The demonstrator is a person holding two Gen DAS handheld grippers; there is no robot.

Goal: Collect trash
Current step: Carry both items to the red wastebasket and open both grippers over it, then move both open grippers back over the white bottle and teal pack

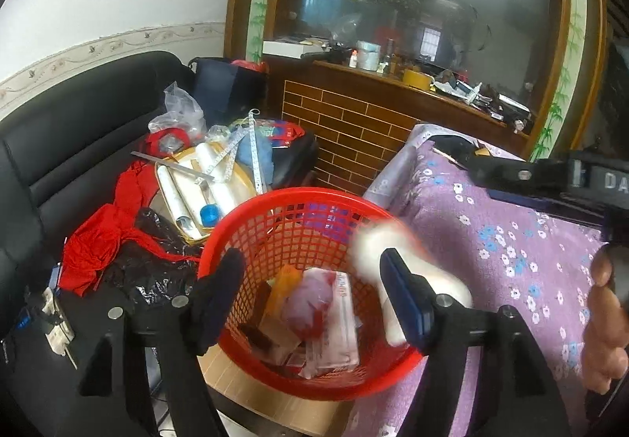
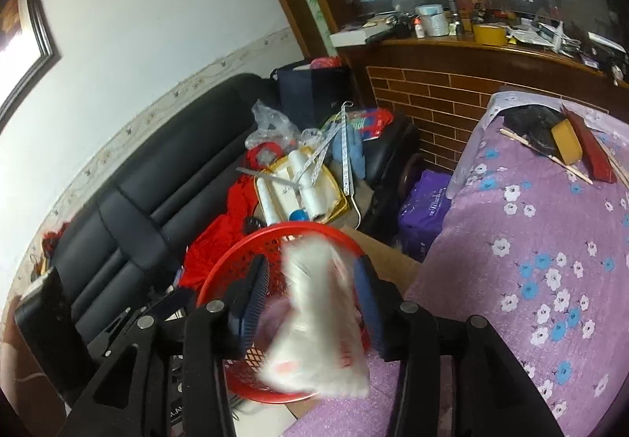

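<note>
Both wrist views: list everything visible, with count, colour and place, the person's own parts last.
basket: one, red mesh, beside the bed, trash inside
wrapper: one, white, blurred, between the right tongs above the basket
sofa: one, black, left
tray: one, yellow-rimmed, on the sofa, holding white rolls
cloth: one, red, on the sofa
bedspread: one, purple floral, right
counter: one, brown brick-faced, back
left tongs: black, apart, holding nothing
right tongs: black, apart, either side of the wrapper

Letters "DA" on black device (image 1: 605, 181); wrapper print too blurred.
</note>
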